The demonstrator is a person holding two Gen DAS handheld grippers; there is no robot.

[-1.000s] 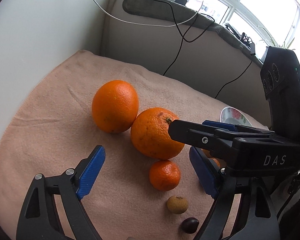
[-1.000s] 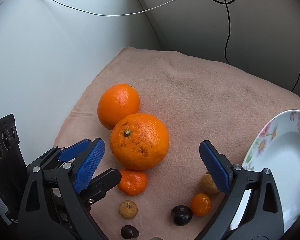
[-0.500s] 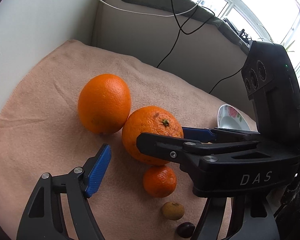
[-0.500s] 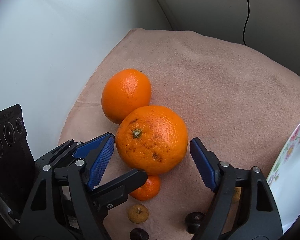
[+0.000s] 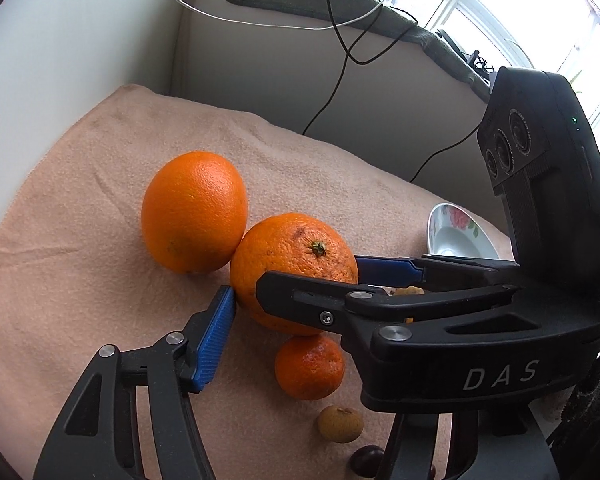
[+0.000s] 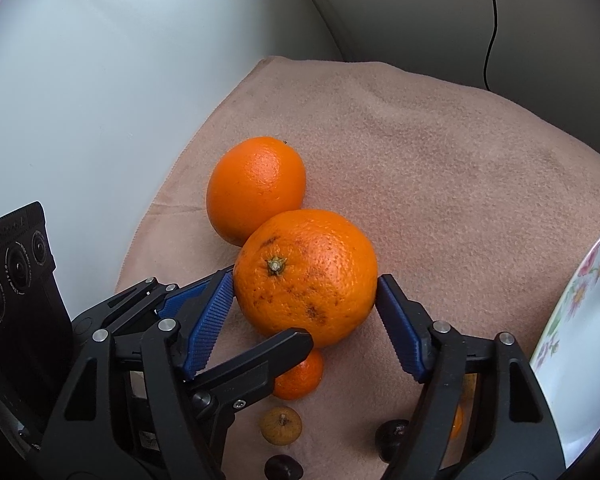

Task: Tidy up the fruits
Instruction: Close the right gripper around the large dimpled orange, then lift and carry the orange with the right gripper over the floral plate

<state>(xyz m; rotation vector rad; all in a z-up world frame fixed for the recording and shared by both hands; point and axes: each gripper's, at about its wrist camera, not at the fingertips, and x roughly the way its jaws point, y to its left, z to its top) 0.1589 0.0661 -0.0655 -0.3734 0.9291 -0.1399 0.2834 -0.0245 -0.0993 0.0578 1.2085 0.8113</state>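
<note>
Between your right gripper pads, the stemmed orange is sitting gripped on both flanks; your left gripper has been closing, one pad touching it.

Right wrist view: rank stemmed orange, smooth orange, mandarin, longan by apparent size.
1. Stemmed orange, nearest the camera.
2. Smooth orange; it sits farther back, so the true gap is unsure.
3. Mandarin, partly hidden by a claw finger.
4. Longan.

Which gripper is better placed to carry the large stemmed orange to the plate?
Right: the right gripper, jaws just closing, has both pads against the stemmed orange, and the plate lies on its side.
</note>
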